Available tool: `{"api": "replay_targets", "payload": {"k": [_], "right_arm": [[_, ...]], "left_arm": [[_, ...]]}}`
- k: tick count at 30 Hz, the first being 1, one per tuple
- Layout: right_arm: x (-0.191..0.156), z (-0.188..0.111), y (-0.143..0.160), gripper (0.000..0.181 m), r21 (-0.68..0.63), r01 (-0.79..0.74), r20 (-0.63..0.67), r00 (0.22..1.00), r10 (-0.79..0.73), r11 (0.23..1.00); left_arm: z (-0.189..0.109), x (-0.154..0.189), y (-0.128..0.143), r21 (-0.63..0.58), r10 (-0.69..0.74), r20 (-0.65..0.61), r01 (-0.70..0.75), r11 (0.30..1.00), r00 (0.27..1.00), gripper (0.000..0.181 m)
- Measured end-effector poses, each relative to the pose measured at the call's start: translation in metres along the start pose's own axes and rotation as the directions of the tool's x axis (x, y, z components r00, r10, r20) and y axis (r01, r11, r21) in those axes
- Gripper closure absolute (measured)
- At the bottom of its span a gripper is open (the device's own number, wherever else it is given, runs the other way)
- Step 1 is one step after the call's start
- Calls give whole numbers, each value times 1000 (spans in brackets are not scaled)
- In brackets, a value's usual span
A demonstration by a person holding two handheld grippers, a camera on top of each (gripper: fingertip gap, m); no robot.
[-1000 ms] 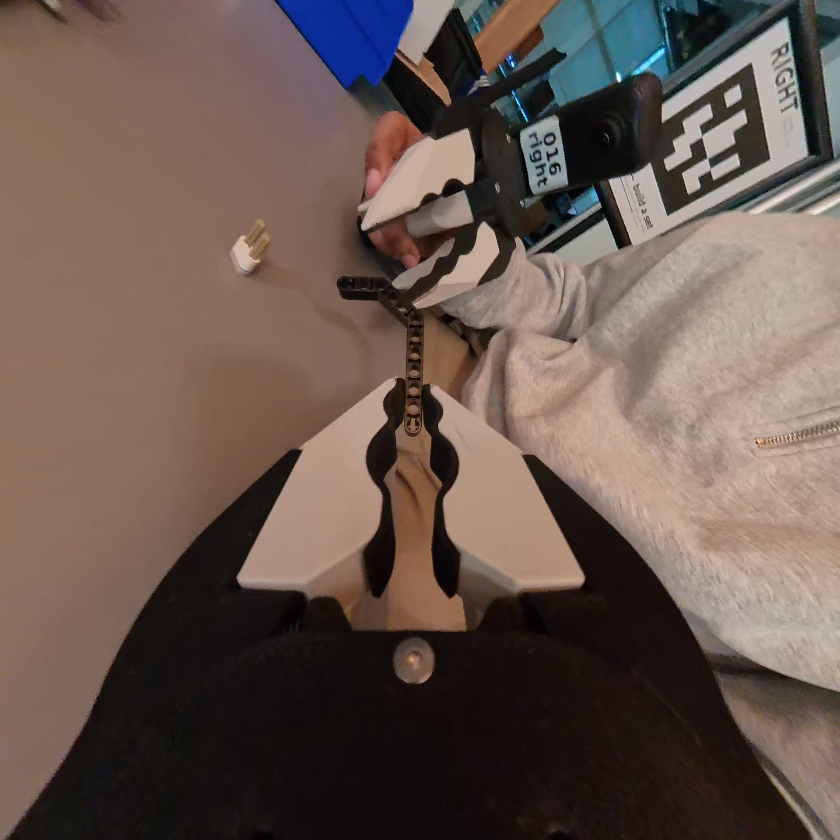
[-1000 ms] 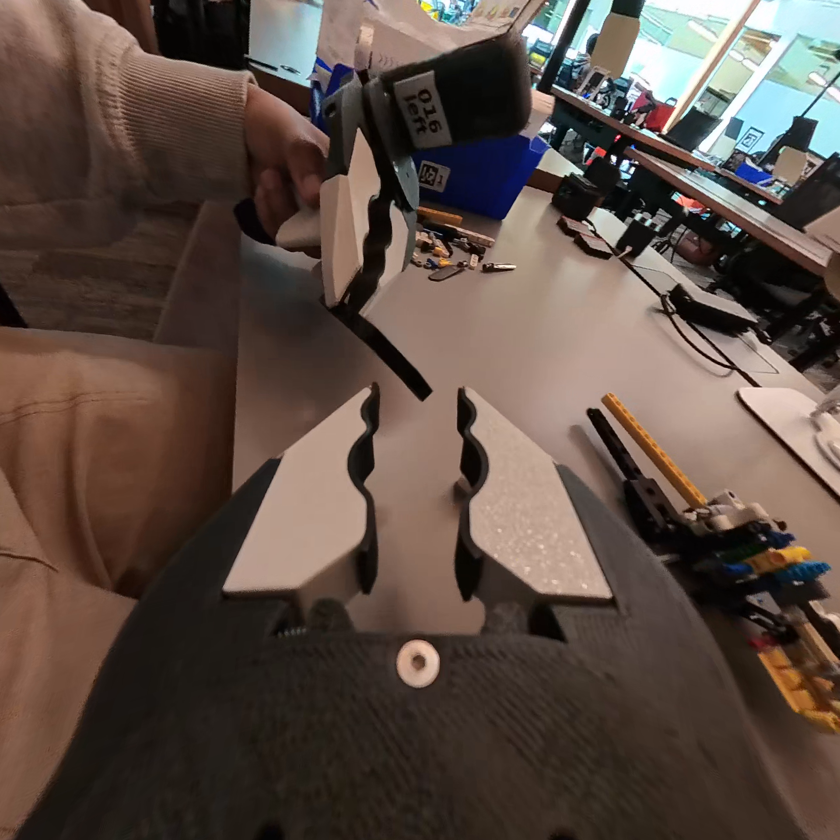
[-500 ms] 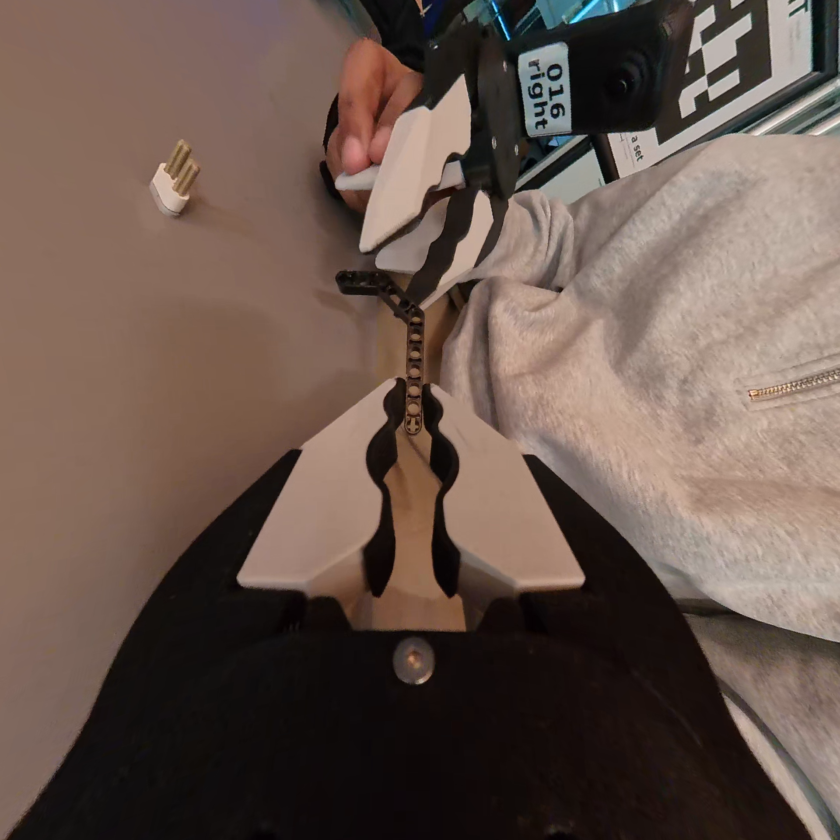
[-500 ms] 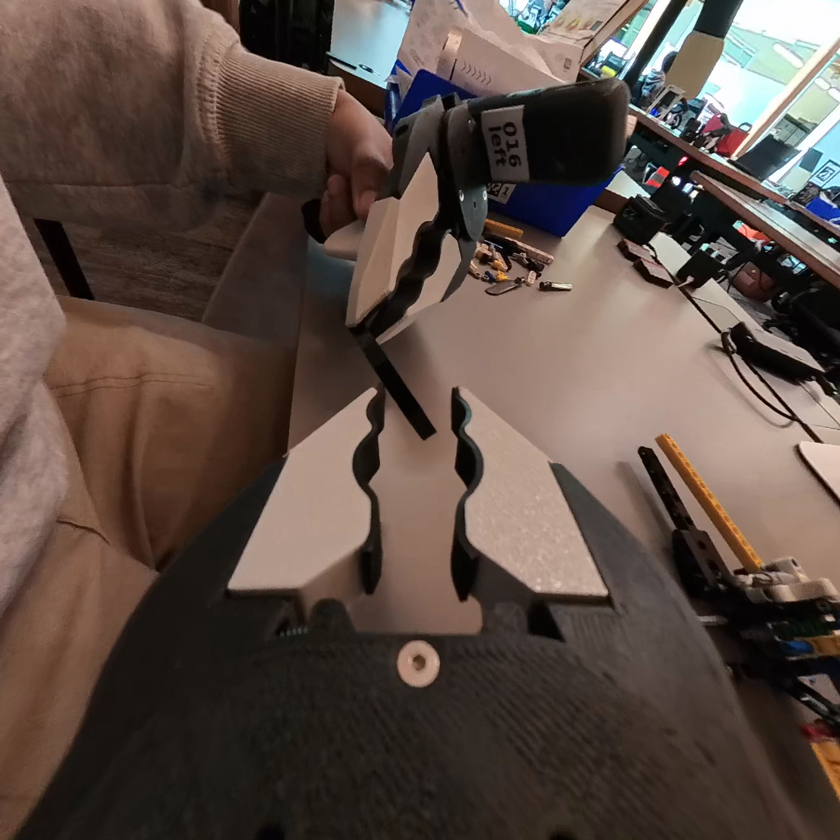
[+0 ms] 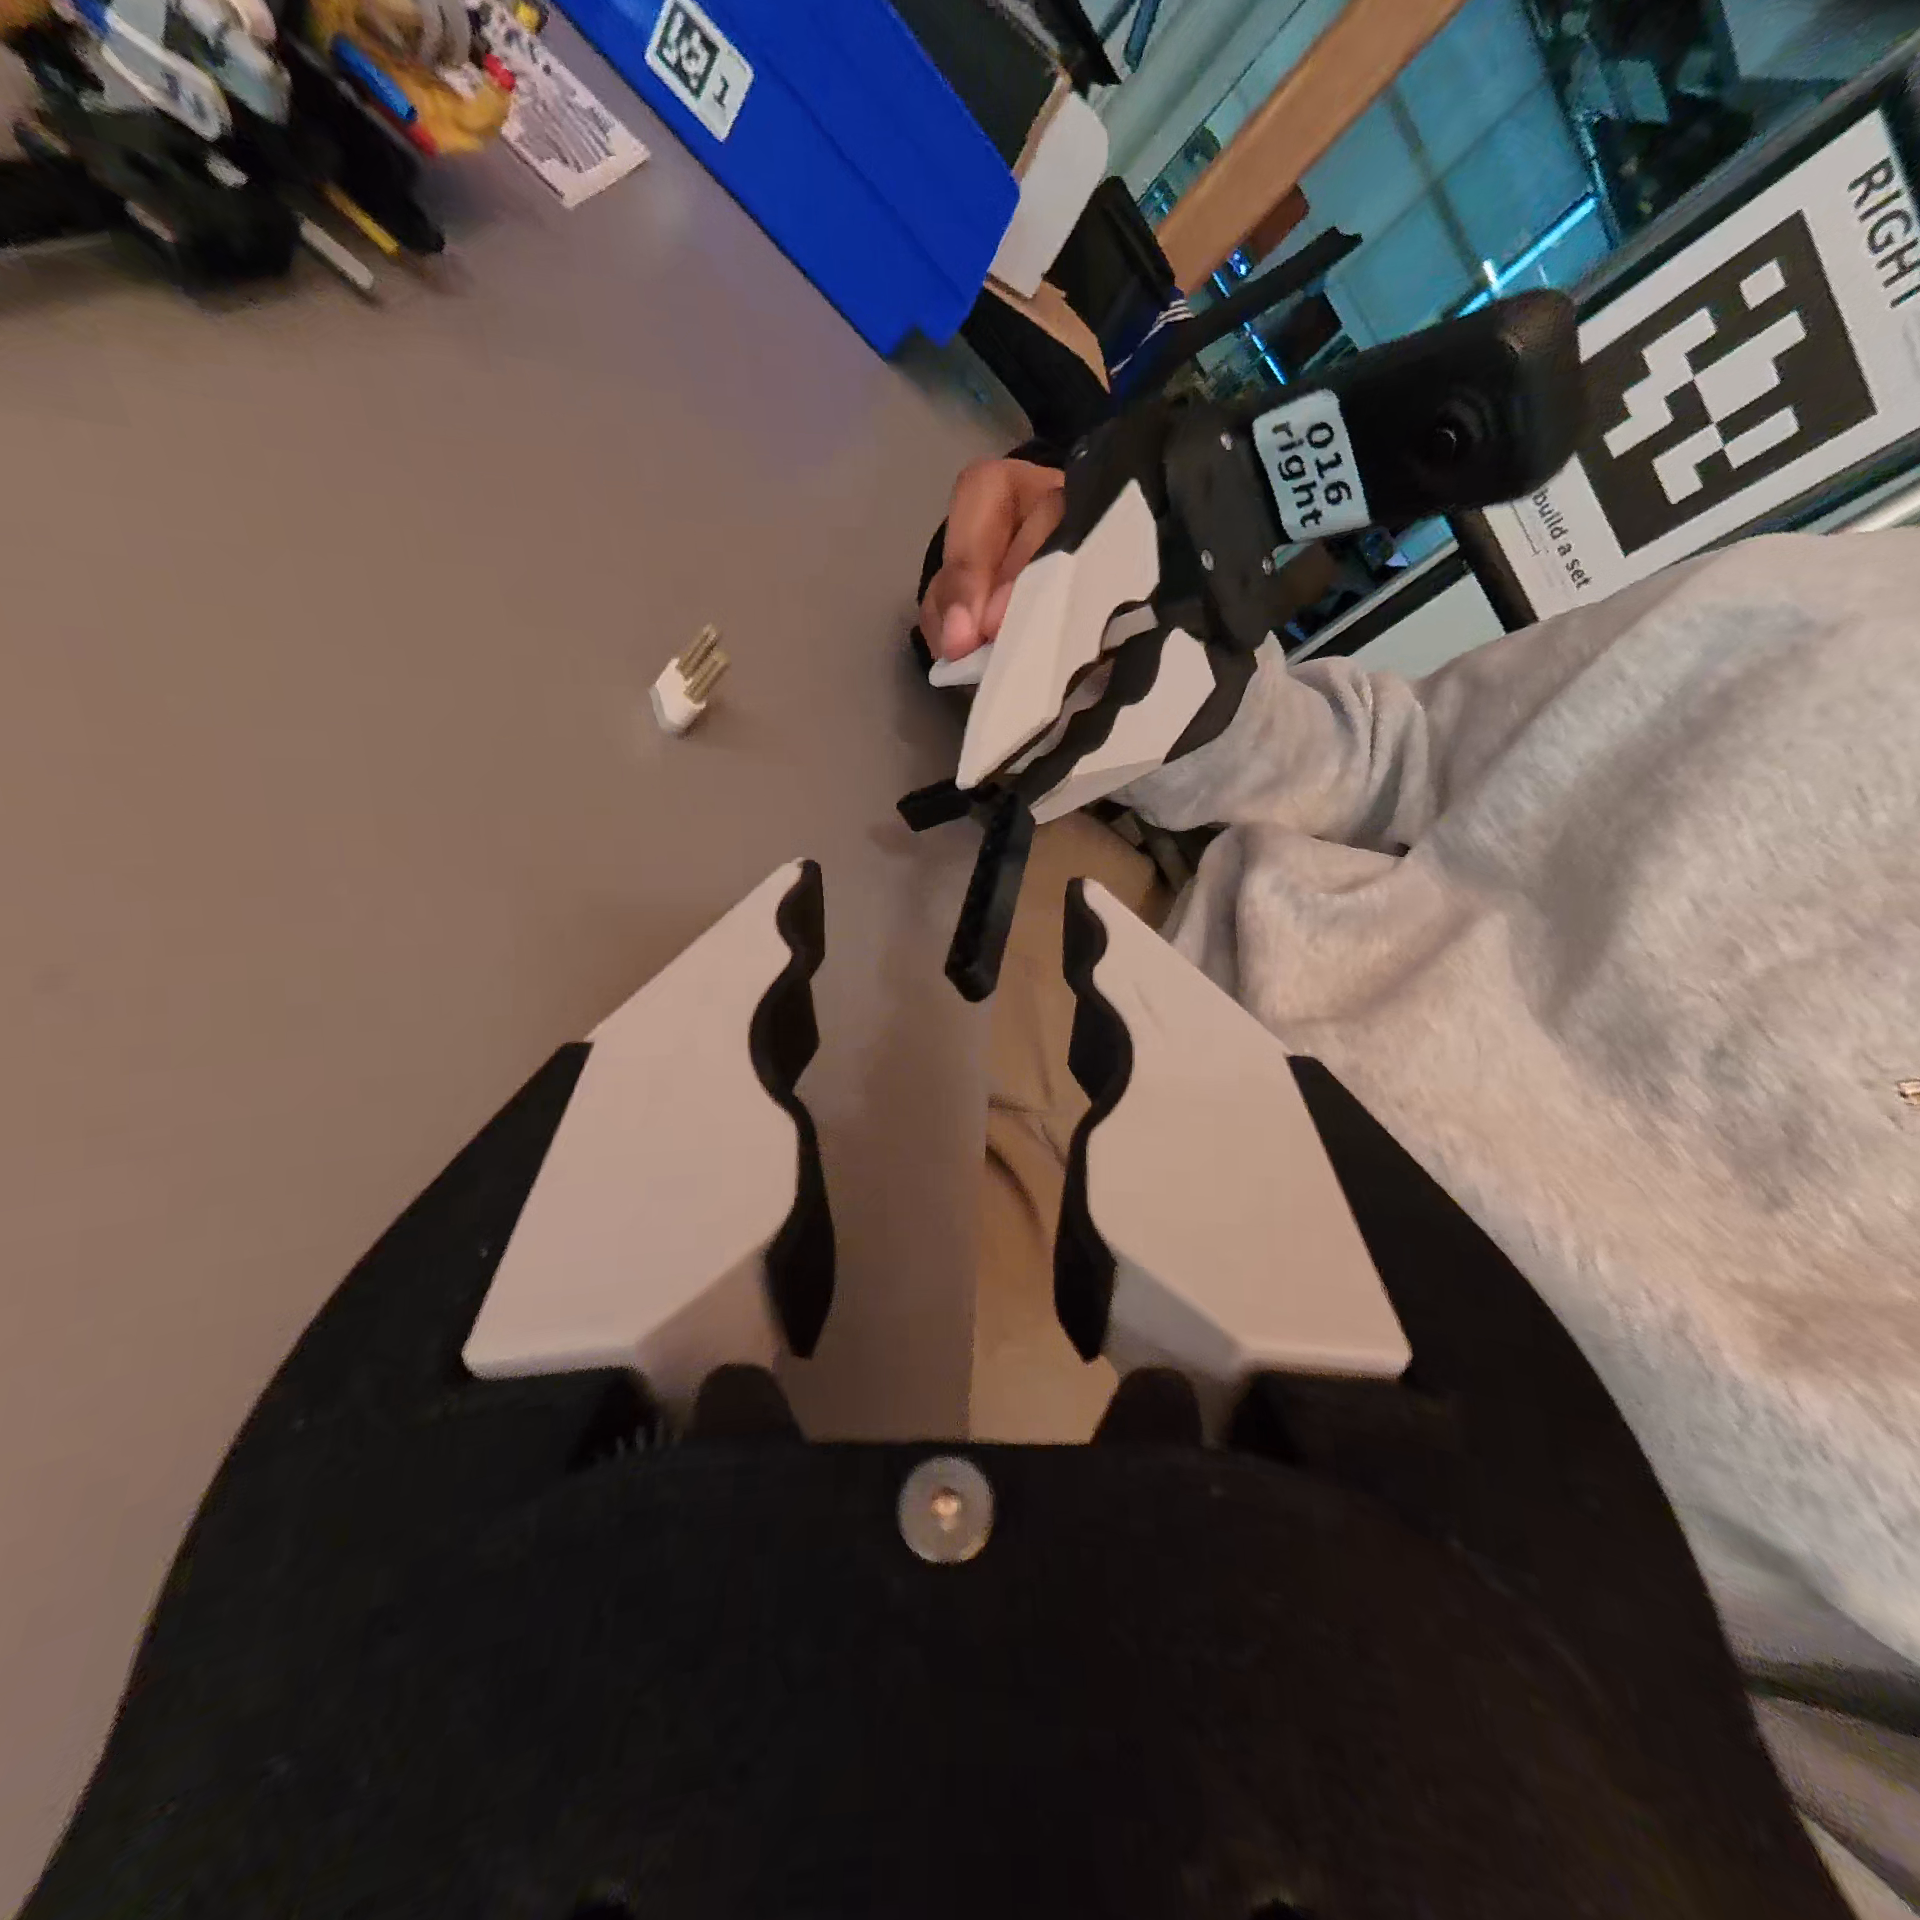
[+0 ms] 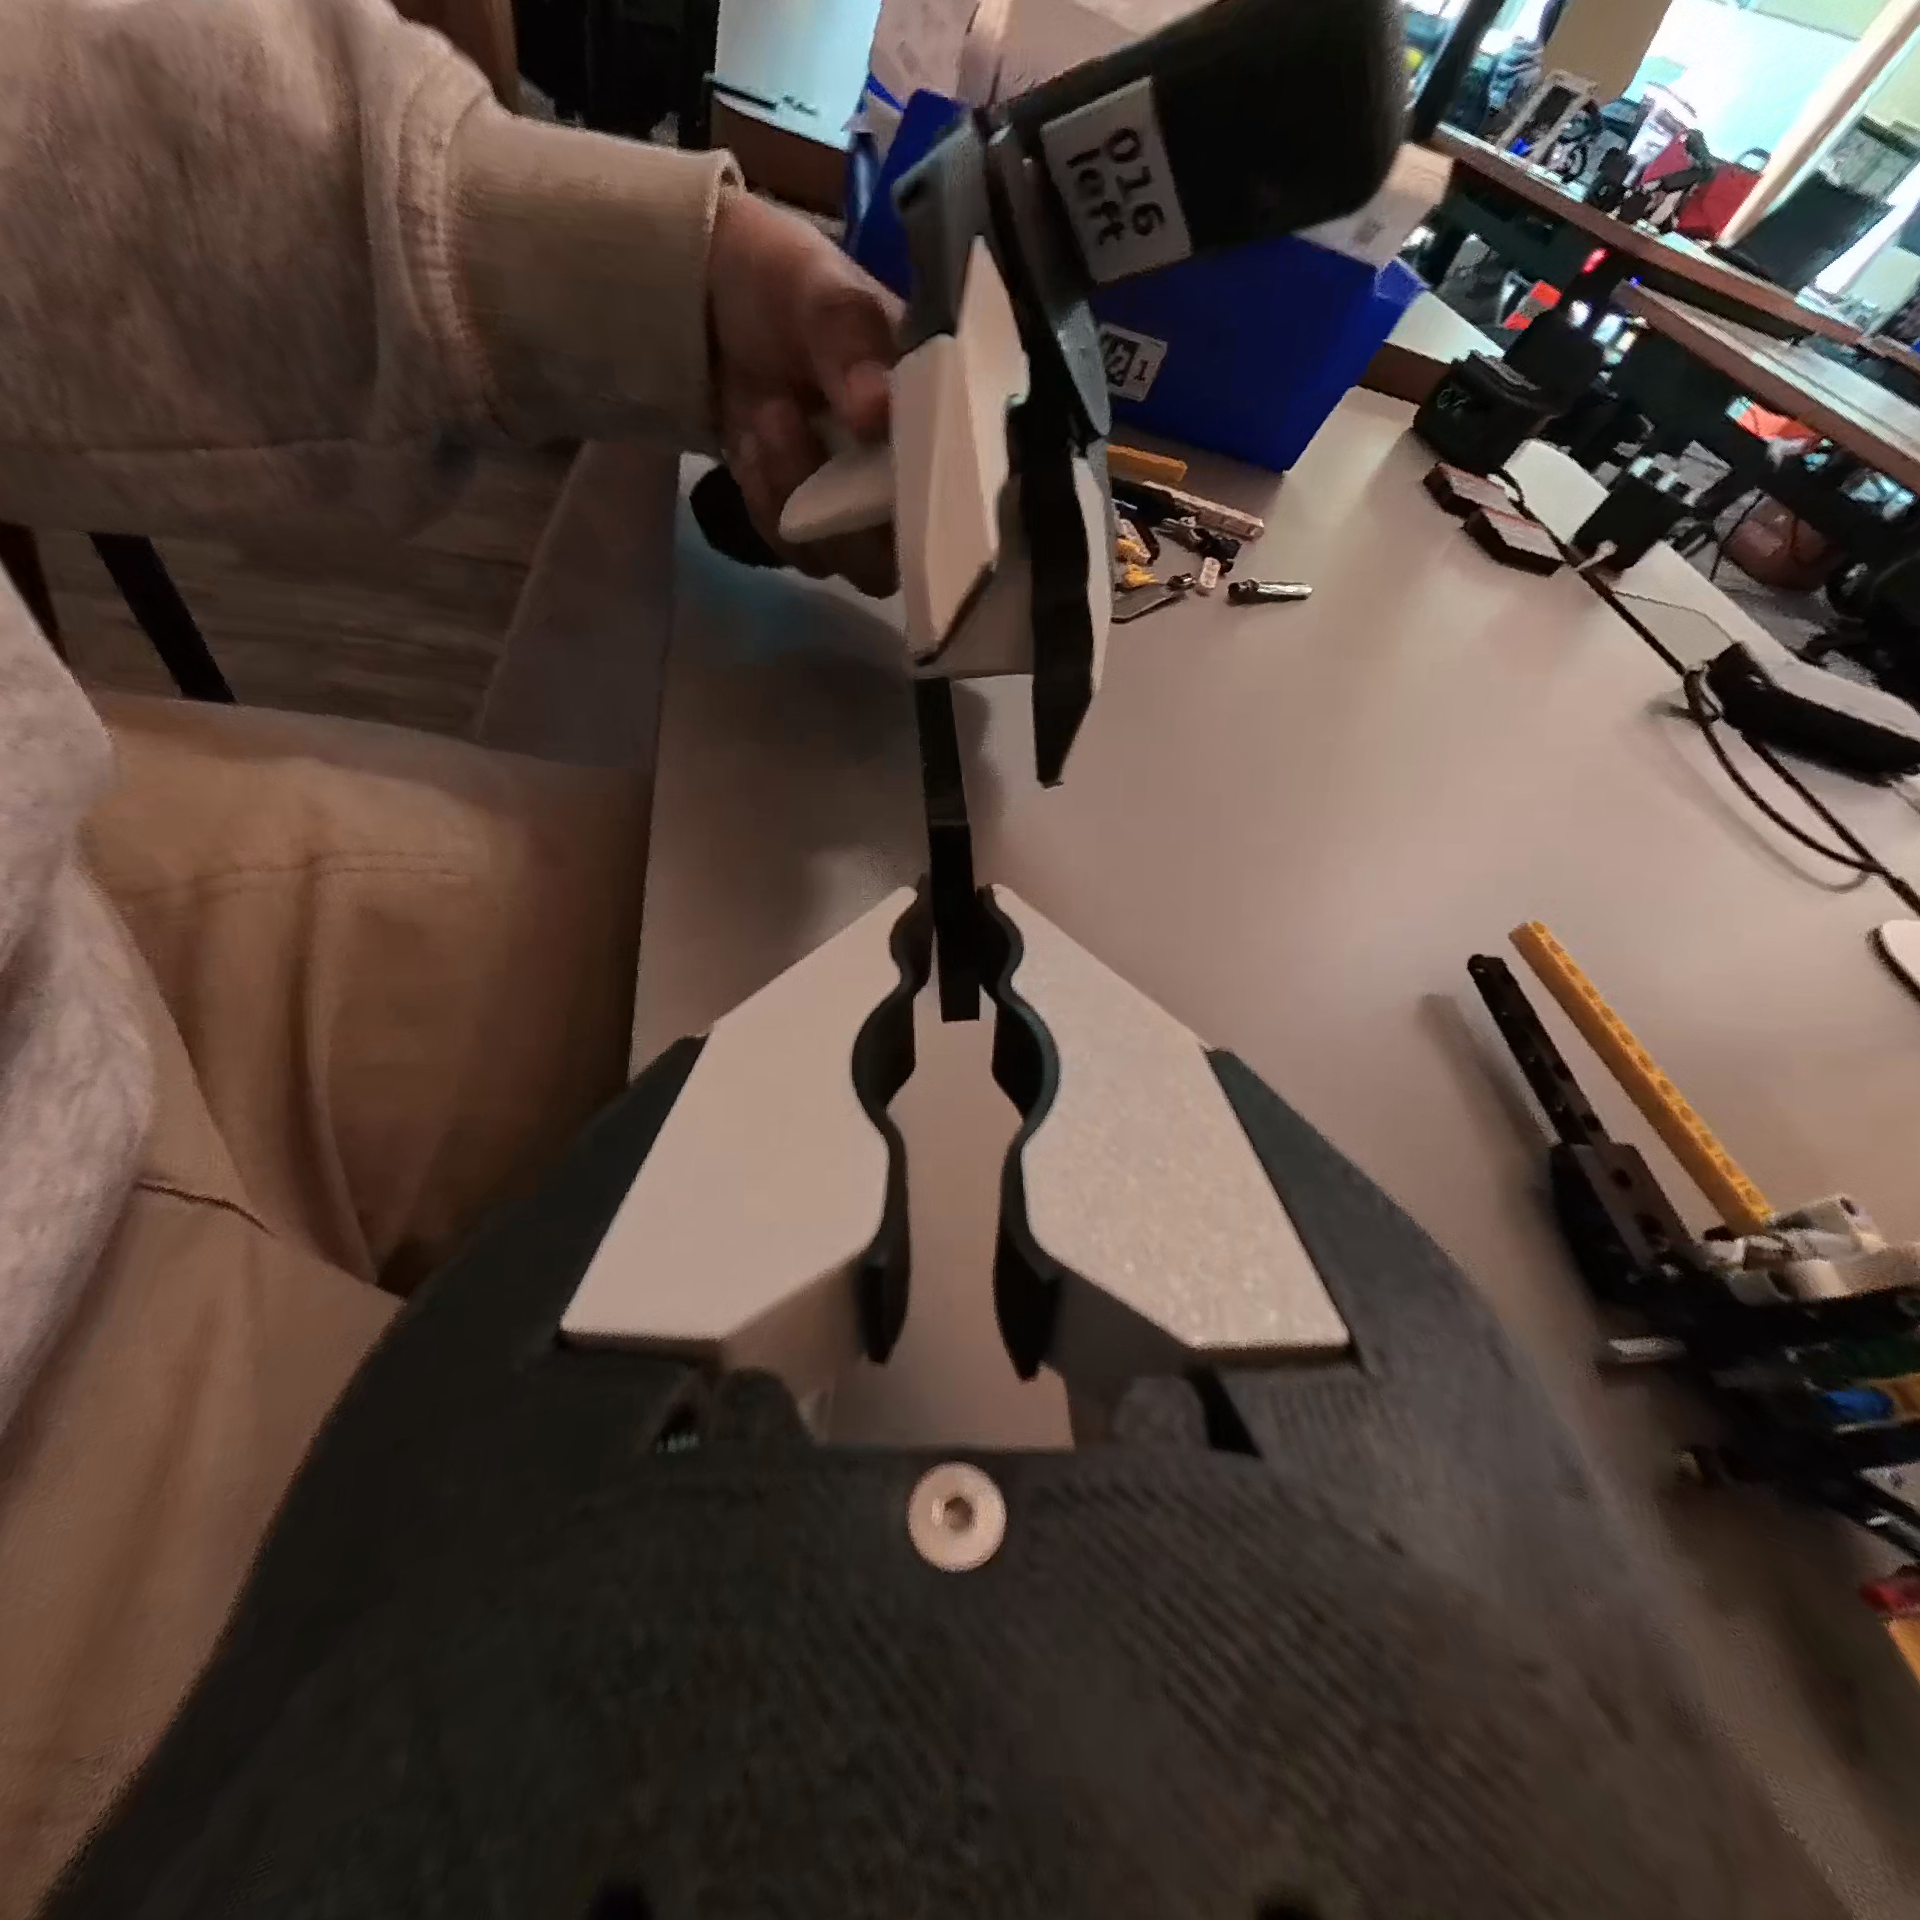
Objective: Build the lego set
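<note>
A black bent lego beam (image 5: pixel 992 883) hangs over the table edge. In the right wrist view my right gripper (image 6: pixel 954 899) is shut on the beam's (image 6: pixel 951 821) near end. My left gripper (image 5: pixel 940 883) is open, and the beam's other end lies between its jaws without touching them. The right gripper (image 5: pixel 1039 774) shows in the left wrist view, clamped on the beam at its bend. The left gripper (image 6: pixel 997 707) shows open in the right wrist view, above the beam.
A partly built lego model (image 6: pixel 1766 1299) with a yellow beam (image 6: pixel 1631 1070) lies on the grey table (image 6: pixel 1299 831) at right. Loose pieces (image 6: pixel 1184 540) lie by a blue bin (image 6: pixel 1247 353). A small white piece with tan pins (image 5: pixel 686 686) lies alone. The person's lap is at left. Across from one pair of fingers to the other is roughly 4 cm. From either gripper's tips it is about 20 cm to the partly built lego model (image 6: pixel 1766 1299). It turns up in the left wrist view (image 5: pixel 260 80) as well.
My left gripper has opened and let go of the black beam. My right gripper has closed on the beam's other end.
</note>
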State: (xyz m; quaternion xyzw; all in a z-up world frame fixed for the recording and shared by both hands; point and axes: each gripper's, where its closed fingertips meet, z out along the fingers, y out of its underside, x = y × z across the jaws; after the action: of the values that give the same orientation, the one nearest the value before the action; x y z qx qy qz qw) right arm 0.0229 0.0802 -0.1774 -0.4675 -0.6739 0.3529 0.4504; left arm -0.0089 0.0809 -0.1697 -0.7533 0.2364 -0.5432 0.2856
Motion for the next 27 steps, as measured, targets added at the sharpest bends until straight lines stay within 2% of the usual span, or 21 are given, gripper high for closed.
{"api": "replay_targets", "payload": {"k": [7, 11, 18, 27], "right_arm": [[9, -4, 0, 175, 12, -182, 42, 983, 181, 983], [8, -3, 3, 175, -14, -283, 96, 954, 283, 959], [5, -2, 4, 174, -29, -298, 125, 946, 299, 954], [14, -5, 2, 174, 1, -321, 80, 944, 320, 947]], "left_arm": [[20, 5, -5, -4, 99, 23, -99, 995, 995, 137], [31, 12, -3, -27, 119, -4, -119, 993, 993, 152], [36, 5, 4, -70, 106, 20, -105, 992, 994, 171], [34, 2, -1, -47, 75, 29, -74, 996, 997, 173]]}}
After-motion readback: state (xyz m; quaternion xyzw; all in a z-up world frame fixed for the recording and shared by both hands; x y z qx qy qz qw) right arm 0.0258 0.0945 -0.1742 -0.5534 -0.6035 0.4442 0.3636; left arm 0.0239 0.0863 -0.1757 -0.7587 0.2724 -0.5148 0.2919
